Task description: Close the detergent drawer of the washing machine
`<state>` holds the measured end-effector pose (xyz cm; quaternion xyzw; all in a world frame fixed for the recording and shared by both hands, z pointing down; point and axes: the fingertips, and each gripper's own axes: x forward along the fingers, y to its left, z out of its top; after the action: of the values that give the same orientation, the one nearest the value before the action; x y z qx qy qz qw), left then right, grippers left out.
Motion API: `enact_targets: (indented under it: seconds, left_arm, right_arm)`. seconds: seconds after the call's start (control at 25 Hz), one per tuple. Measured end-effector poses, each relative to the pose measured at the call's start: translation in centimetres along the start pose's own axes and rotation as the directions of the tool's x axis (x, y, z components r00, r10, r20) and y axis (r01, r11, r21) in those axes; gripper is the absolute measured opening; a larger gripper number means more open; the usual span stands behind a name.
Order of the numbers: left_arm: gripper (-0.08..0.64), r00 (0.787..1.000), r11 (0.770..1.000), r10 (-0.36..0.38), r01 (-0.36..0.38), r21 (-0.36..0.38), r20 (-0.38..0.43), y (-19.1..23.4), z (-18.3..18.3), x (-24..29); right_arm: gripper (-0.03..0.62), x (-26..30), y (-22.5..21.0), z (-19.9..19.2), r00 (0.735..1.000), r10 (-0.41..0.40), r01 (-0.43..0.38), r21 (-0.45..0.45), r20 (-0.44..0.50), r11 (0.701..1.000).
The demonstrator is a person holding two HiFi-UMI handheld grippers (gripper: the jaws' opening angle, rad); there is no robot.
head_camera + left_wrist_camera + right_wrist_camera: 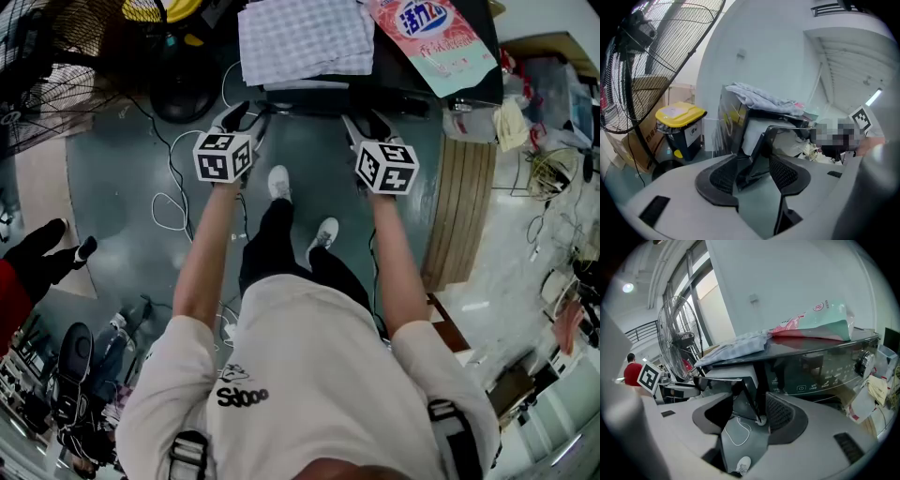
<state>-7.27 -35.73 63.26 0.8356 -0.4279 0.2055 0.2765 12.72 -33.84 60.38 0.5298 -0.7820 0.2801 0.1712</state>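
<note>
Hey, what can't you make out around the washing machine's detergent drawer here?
- Inside of the drawer: both gripper views see only its outside.
- Whether left claw or right claw touches it: head view too small, shadowed.
- Control panel print: right gripper view, too small.

Both bare forearms reach forward over the grey-green floor (122, 178). The left tool (242, 119) and the right tool (368, 124), each carrying a marker cube, meet the dark front edge of the washing machine (389, 75), well apart from each other. A checked cloth (300, 37) and a detergent bag (436, 37) lie on top. White cables (169, 202) trail beside the white shoes (279, 181).
</note>
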Motion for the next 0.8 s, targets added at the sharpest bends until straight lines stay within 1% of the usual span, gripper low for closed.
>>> enact_targets:
  seconds: [0.16,0.32,0.4,0.48,0.56,0.68,0.8]
  left_arm:
    - [0.222,1.000,0.999,-0.012,0.012,-0.032,0.009,0.3,0.0,-0.1]
    - [0.219,0.999,0.997,0.025,-0.023,-0.071,0.023,1.3,1.1,1.0]
    - [0.213,0.999,0.997,0.038,-0.037,-0.070,0.020,1.7,1.8,1.6]
    - [0.215,0.999,0.998,0.031,-0.030,-0.057,0.013,1.8,2.1,2.0]
    - [0.219,1.000,0.998,0.017,-0.016,-0.057,0.019,2.0,2.2,2.1]
    - [0.224,0.999,0.997,0.005,-0.003,-0.079,0.034,2.0,2.2,2.2]
    - [0.224,0.999,0.996,0.001,0.002,-0.085,0.035,2.0,2.2,2.5]
  right_arm:
    - [0.202,0.0,0.1,0.1,1.000,-0.001,0.001,0.020,0.009,1.000]
    - [0.204,1.4,-0.6,1.1,0.999,-0.036,0.036,0.043,0.015,0.998]
    - [0.204,2.1,-0.8,1.8,0.998,-0.055,0.055,0.029,0.009,0.998]
    - [0.204,2.4,-0.9,2.2,0.998,-0.066,0.066,0.023,0.006,0.998]
    - [0.204,2.5,-1.0,2.1,0.997,-0.071,0.070,0.048,0.016,0.996]
    - [0.204,2.6,-1.1,2.0,0.997,-0.068,0.064,0.107,0.034,0.992]
    - [0.204,2.7,-1.3,1.9,0.996,-0.077,0.072,0.121,0.039,0.990]
